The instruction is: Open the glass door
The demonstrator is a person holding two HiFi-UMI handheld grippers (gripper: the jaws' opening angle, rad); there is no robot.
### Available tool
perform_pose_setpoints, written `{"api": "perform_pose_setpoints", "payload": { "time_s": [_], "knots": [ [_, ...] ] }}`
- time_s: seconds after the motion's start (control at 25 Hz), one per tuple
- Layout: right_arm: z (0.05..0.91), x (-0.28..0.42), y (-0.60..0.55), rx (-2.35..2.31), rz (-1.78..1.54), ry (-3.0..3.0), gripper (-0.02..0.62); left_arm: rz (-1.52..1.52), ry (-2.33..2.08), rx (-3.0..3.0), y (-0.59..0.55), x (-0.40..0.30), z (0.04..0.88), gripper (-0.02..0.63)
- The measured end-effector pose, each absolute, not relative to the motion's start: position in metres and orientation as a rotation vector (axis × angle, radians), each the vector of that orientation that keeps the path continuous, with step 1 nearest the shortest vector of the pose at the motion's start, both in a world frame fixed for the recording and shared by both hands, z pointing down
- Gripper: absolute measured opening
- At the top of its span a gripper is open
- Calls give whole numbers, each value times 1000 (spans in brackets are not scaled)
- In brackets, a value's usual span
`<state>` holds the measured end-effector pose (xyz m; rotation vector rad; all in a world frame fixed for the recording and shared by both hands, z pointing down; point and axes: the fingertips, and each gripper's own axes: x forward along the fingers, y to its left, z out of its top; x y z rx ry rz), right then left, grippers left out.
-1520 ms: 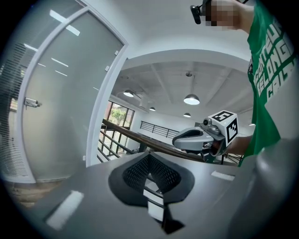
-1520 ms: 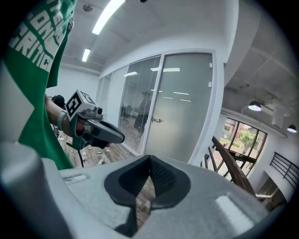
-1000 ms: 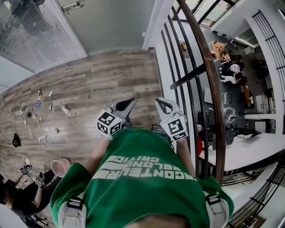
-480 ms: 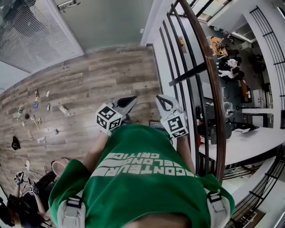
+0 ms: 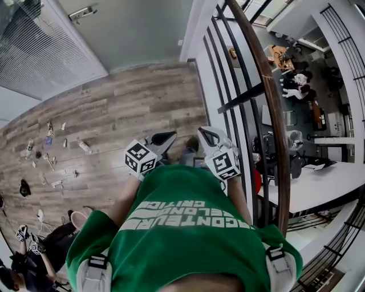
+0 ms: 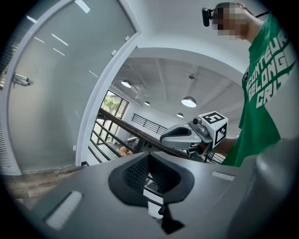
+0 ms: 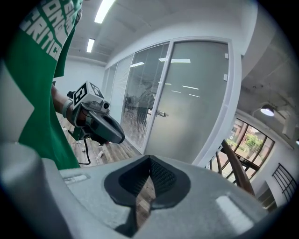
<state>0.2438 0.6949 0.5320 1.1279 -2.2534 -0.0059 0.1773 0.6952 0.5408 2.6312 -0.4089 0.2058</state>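
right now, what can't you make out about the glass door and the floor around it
Door handle: head view, tiny at the top edge; latch type unclear.
Glass door: right gripper view, frosted; nothing behind it shows.
Small items on the floor: head view, too small to identify.

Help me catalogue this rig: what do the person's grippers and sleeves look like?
Both the left gripper and right gripper are grey, pointed moulded shells with dark ribbed inner pads, each carrying a white cube with black square markers. A black cable hangs below the left one. The person wears a short-sleeved green T-shirt with white lettering.
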Motion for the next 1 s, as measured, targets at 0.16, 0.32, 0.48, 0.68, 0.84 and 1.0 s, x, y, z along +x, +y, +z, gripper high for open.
{"api": "perform_pose_setpoints", "payload": {
  "time_s": [0.16,0.32,0.48,0.68,0.84,1.0],
  "knots": [
    [531,271,683,1136,-4,-2278,-8,204,-414,2647,691,206,536,17],
    [528,299,664,1145,-1,-2303,-6,176,-347,2701,689,244,523,17],
    [532,329,653,1155,11,-2298,-8,181,-332,2714,681,277,522,17],
    [538,366,645,1170,26,-2317,-8,190,-314,2712,672,317,524,17],
    [537,398,638,1187,34,-2311,-8,205,-309,2717,663,346,525,17],
    [542,429,636,1186,43,-2312,-6,200,-336,2710,661,370,524,17]
  ]
}}
